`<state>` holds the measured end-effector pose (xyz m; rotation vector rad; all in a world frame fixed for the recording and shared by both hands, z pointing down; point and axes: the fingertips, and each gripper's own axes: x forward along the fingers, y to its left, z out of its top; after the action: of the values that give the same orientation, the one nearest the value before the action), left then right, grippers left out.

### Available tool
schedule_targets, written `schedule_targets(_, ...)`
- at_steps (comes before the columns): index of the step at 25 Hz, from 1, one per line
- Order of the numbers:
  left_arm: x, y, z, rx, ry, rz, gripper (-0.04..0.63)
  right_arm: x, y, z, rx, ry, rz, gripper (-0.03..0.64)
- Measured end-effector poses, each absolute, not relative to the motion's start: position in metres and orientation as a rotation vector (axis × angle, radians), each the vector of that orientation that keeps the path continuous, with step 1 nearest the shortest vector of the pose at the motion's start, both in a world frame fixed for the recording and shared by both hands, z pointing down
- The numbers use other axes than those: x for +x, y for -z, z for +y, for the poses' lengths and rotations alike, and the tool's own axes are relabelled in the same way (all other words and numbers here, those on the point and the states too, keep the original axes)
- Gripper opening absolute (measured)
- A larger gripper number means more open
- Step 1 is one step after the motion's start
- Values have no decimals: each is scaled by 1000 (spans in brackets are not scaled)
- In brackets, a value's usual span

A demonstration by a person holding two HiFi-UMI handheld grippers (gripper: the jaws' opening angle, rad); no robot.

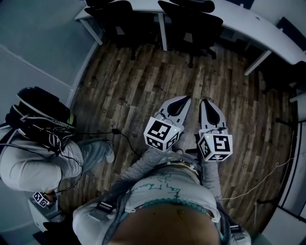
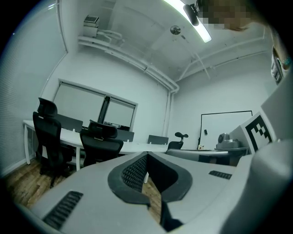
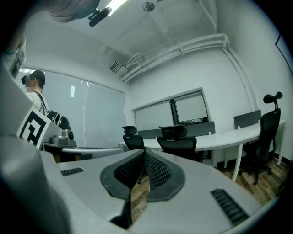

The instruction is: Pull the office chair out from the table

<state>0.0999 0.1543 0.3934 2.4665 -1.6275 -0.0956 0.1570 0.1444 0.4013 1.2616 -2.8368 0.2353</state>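
Two black office chairs stand tucked under the long white table at the far side of the room: one near the middle and one further left. I hold both grippers side by side close to my body, pointing level at the chairs and well short of them. The left gripper is shut with nothing between its jaws, and so is the right gripper. The left gripper looks toward a chair. Beyond the right gripper are the middle chair and table.
A person with a backpack crouches at my left, and a cable trails over the wood floor. More dark chairs stand at the right. A whiteboard hangs on the wall.
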Motion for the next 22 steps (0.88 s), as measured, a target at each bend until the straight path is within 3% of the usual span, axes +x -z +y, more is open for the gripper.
schedule_targets(22, 8, -390, 28, 2520, 99, -1528, 11, 59, -398, 23, 1320, -204, -2798, 23)
